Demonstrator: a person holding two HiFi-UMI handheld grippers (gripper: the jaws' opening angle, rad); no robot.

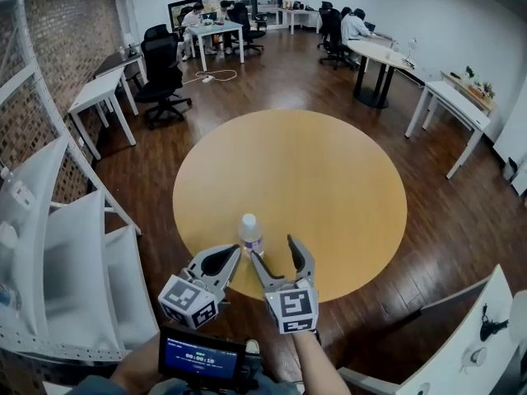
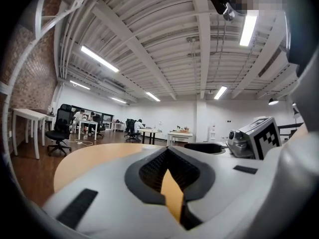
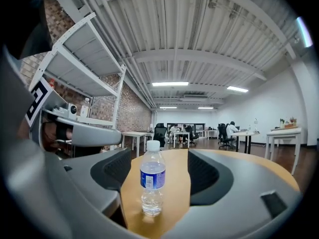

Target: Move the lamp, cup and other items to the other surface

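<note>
A clear water bottle with a white cap and blue label stands upright near the front edge of the round yellow table. My right gripper is open just behind it, level with the tabletop. In the right gripper view the bottle stands between the two jaws, nearer the left one, and touches neither pad. My left gripper is beside it on the left, its jaws closed tip to tip with nothing in them. No lamp or cup is in sight.
A white shelving unit stands close on the left. A white surface with small items is at the lower right. Desks, office chairs and seated people fill the far end of the room over a dark wooden floor.
</note>
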